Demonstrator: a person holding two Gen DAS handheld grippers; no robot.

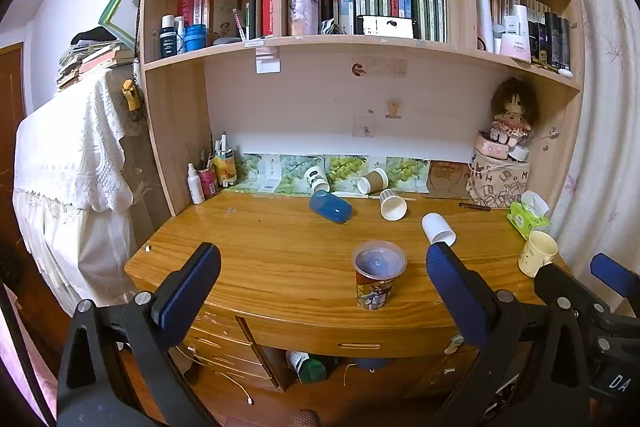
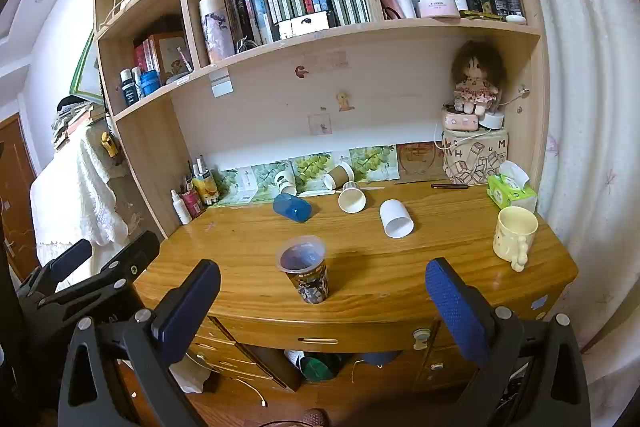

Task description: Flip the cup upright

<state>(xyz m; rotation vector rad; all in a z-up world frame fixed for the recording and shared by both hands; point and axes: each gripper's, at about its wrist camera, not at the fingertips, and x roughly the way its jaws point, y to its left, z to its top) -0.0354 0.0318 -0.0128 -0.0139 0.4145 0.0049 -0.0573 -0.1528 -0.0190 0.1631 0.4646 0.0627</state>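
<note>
Several cups lie on their sides on the wooden desk (image 1: 280, 267): a blue cup (image 1: 330, 207), a white paper cup (image 1: 393, 204), a white plastic cup (image 1: 438, 229), a brown paper cup (image 1: 373, 180) and a white printed cup (image 1: 316, 179). A printed cup (image 1: 376, 277) stands upright near the front edge, and a cream mug (image 1: 537, 253) stands at the right. My left gripper (image 1: 324, 291) is open and empty in front of the desk. My right gripper (image 2: 324, 291) is open and empty too, beside it; the printed cup (image 2: 306, 273) and cream mug (image 2: 514, 235) show there.
Bottles and pens (image 1: 208, 175) stand at the back left corner. A patterned box with a doll (image 1: 500, 179) and a green tissue pack (image 1: 528, 217) sit at the back right. Bookshelves hang above the desk. A curtain (image 2: 592, 147) hangs on the right.
</note>
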